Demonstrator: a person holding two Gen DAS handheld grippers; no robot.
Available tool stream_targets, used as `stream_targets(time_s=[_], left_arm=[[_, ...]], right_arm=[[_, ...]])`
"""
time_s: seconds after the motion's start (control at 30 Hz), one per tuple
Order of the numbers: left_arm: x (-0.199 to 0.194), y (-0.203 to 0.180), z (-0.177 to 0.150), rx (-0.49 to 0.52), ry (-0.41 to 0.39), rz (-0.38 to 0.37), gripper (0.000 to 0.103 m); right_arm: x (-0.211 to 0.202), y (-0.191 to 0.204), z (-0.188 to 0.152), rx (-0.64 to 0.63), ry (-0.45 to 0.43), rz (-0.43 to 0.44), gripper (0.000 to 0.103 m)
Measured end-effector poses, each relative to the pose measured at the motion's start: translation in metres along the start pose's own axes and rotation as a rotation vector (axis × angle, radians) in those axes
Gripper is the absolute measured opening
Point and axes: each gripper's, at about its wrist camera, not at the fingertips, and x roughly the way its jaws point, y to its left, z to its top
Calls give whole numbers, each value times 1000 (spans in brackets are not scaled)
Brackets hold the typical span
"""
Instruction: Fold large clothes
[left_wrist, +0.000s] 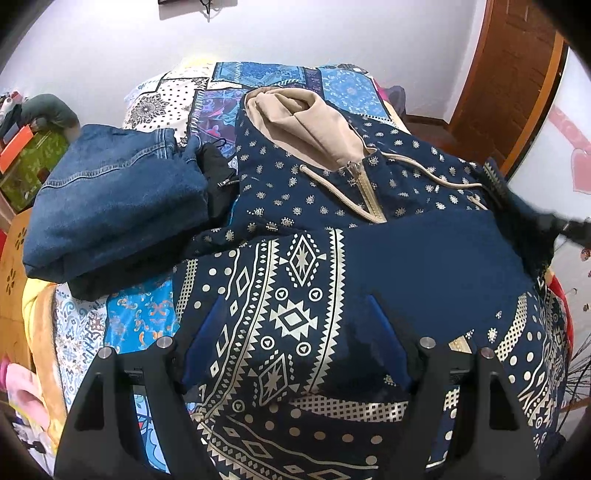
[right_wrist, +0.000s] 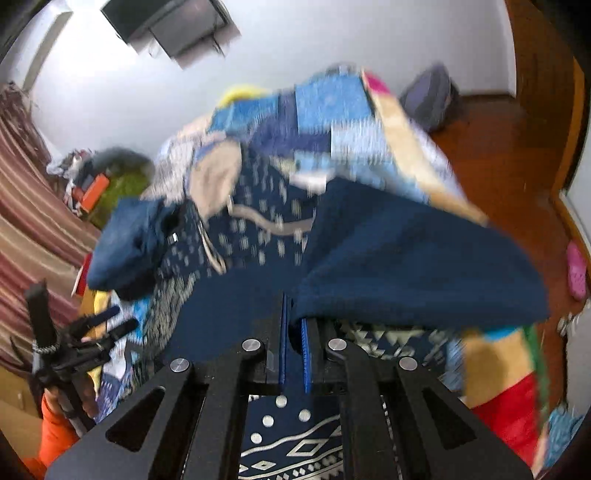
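Note:
A navy hoodie with a pale geometric print and a beige-lined hood lies face up on the bed. My left gripper hovers over its printed front, jaws wide open with nothing pinched between them. At the right edge of the left wrist view my right gripper shows as a blur, lifting the hoodie's side. In the right wrist view my right gripper is shut on a plain navy flap of the hoodie, raised above the bed. The left gripper shows low on the left, held by a hand in an orange sleeve.
Folded blue jeans lie left of the hoodie, with a small black item between them. The bed has a blue patchwork cover. A wooden door stands at the right, and clutter sits beside the bed on the left.

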Motion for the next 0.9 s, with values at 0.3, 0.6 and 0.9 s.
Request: stream_targets(time_s=[0.3, 0.6, 0.9], left_arm=[[4, -3, -7, 9, 24, -7, 77], [2, -11, -5, 15, 14, -26, 77], [4, -10, -6, 9, 20, -21, 77]], right_arm=[[1, -1, -21, -11, 86, -63, 12], [-51, -10, -11, 46, -93, -139, 63], [-43, -98, -7, 400, -110, -153, 65]])
